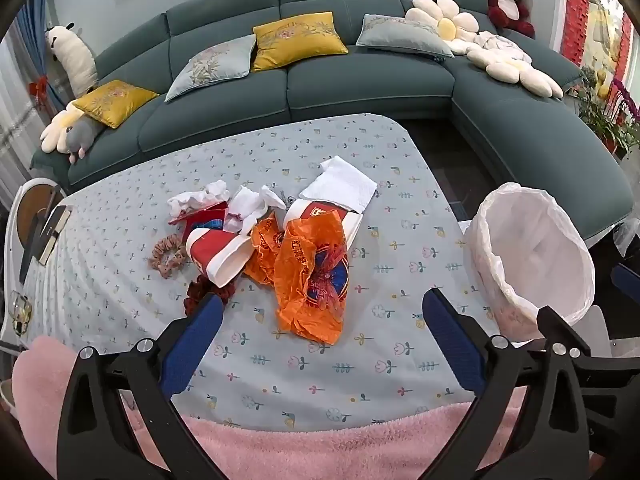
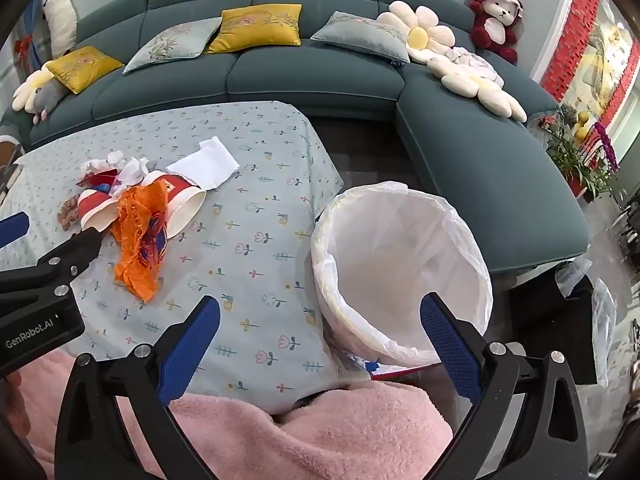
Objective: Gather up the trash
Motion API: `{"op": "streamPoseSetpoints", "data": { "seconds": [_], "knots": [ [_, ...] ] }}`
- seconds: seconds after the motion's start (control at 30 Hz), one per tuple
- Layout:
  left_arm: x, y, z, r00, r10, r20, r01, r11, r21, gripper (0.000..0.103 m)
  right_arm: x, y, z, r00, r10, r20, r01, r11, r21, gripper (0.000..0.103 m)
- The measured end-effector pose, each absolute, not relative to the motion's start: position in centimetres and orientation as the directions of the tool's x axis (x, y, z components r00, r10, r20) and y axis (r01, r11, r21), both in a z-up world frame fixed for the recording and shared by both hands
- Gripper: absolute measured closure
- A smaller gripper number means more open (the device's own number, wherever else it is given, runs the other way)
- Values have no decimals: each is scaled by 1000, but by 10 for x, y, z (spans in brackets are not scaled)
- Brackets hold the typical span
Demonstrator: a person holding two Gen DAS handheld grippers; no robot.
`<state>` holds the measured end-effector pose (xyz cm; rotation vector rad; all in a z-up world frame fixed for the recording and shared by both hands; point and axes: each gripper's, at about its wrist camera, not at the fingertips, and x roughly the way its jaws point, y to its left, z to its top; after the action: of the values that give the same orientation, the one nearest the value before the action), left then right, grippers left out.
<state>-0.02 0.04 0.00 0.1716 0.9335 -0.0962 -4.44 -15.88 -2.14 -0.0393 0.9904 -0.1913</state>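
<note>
A heap of trash lies mid-table: a crumpled orange plastic bag, two red-and-white paper cups, crumpled white tissues and a flat white napkin. A bin lined with a white bag stands at the table's right edge. My left gripper hovers open just short of the orange bag, nothing between its blue fingers. My right gripper is open over the table edge and the bin's near rim, holding nothing.
The table has a floral blue cloth. Two hair scrunchies lie left of the heap. A pink fluffy sleeve or lap is at the near edge. A teal sofa with cushions and plush toys runs behind.
</note>
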Motion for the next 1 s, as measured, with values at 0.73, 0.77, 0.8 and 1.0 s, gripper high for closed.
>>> {"op": "streamPoseSetpoints", "data": {
  "seconds": [0.73,0.77,0.8,1.0],
  "knots": [
    [-4,15,6,605,-2,-796,133,986,98,8,-44,-150,-16,540,-211,-814,145,977,-157,7],
    [-5,16,7,605,-3,-796,130,987,96,8,-44,-149,-15,541,-212,-814,143,977,-159,7],
    [-5,17,7,605,-3,-796,128,987,93,8,-44,-149,-14,542,-212,-814,142,977,-159,7],
    [-5,22,6,604,-6,-797,122,989,85,8,-44,-145,-11,545,-215,-810,143,976,-163,7]
  ]
}}
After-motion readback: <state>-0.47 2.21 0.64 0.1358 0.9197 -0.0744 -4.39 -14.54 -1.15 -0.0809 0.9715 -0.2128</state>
